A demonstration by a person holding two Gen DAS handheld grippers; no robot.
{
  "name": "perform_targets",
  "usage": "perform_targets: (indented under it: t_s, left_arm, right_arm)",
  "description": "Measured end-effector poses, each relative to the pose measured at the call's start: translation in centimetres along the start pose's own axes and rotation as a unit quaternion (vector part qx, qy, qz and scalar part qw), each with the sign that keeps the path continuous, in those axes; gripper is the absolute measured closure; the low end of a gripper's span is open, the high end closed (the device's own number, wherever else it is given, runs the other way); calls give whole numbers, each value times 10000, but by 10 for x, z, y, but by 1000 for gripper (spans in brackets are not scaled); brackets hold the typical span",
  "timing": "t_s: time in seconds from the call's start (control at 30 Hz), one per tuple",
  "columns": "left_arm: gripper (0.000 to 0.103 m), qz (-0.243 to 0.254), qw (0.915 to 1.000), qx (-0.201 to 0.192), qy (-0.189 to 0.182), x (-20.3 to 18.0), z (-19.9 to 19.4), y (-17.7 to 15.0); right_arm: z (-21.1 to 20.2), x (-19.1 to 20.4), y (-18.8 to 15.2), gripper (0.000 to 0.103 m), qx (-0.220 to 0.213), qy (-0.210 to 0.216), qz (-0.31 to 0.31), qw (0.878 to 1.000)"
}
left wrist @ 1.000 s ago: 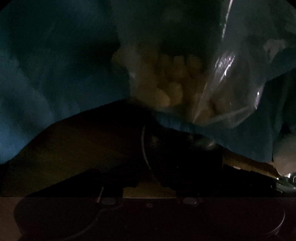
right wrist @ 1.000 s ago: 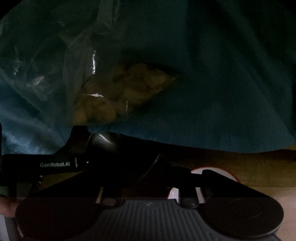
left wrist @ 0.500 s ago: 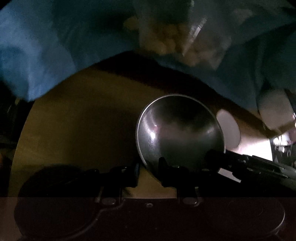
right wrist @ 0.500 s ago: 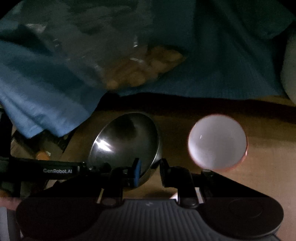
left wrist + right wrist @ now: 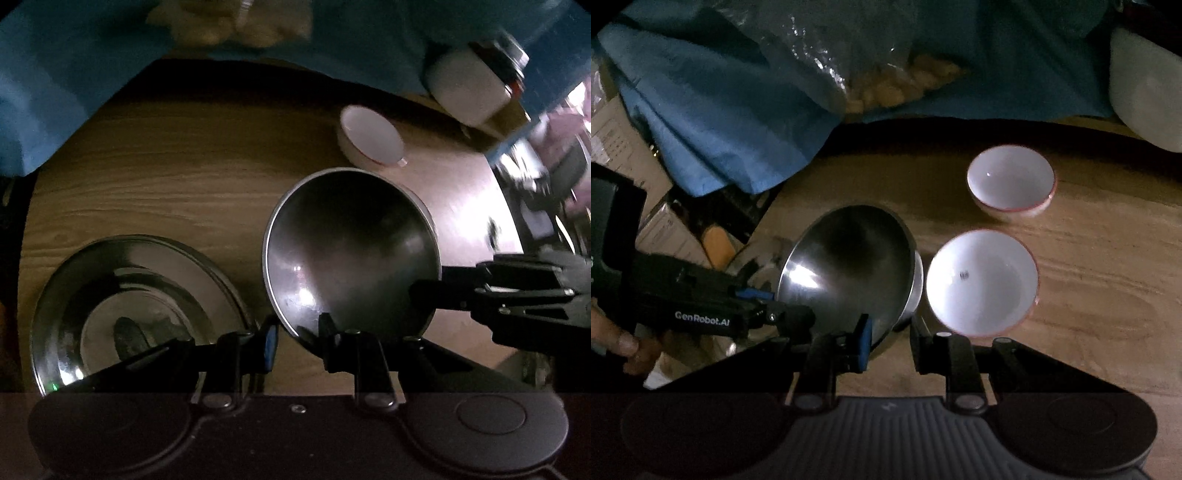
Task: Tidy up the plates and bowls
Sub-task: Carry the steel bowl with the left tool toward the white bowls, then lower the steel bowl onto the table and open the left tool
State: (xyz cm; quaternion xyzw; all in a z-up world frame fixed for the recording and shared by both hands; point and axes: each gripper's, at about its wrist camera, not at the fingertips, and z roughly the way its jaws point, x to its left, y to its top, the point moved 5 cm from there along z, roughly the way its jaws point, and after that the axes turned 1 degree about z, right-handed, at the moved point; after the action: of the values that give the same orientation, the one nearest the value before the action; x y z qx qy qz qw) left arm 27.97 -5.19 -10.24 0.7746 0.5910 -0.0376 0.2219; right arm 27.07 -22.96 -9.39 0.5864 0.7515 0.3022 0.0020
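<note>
Steel bowl [image 5: 351, 254] hangs tilted above the desk [image 5: 155, 177], both tongs, left [image 5: 297, 332] and right [image 5: 888, 341], nearly closed on opposite rims, probably sharing its weight for stacking.

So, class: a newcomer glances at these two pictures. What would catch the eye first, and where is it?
The steel bowl, tilted mid-picture, gripped at opposite rims by the left tongs and right tongs. Right of it, two white bowls glow on the dim wooden table. A steel plate lies to its left.
</note>
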Motion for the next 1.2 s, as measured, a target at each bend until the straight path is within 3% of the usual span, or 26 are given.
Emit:
perform_targets:
  t_s: [0.4, 0.77, 1.03, 1.2]
  left_arm:
    - [74, 525, 9948, 855, -164, -20, 27, -17]
    - [73, 651, 9929, 987, -151, -25, 32, -19]
    - [73, 676, 9934, 927, -85, -24, 27, -18]
    - [61, 605, 9943, 882, -41, -21, 22, -14]
  right_arm:
    - [-4, -13, -33, 78, 789, 300, 114, 9964]
    - [2, -21, -43, 77, 1038, 290, 347, 9936]
    - [1, -25, -42, 69, 1006, 306, 445, 9935]
    - [-1, -29, -42, 66, 912, 260, 523, 9941]
